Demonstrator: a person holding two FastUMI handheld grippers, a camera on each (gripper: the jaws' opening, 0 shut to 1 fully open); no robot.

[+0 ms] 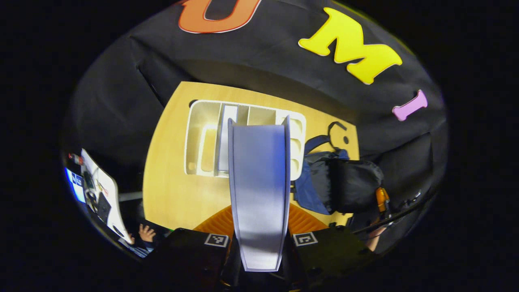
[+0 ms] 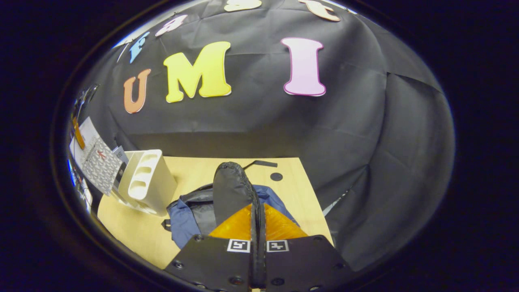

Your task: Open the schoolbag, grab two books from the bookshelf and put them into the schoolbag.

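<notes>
The light wooden tabletop (image 1: 174,194) carries everything, set against the black cloth wall of the booth. On its right part lies the dark blue and black fabric schoolbag (image 1: 344,182), slumped, with a black flap (image 2: 231,190) raised. In the right gripper view, the right hand-held gripper (image 2: 258,243) has its fingers closed together on the edge of that flap, along the zipper line, holding it up. Just beside the schoolbag stands the cream-white plastic bookshelf (image 1: 202,138) with upright dividers and oval cut-outs in its side wall (image 2: 148,180). In the left gripper view, the left hand-held gripper (image 1: 259,243) clamps a pale grey-blue book (image 1: 259,182) between both fingers, lifted above the bookshelf. A person's hand (image 1: 146,233) shows at the lower left, well apart from the tabletop things.
</notes>
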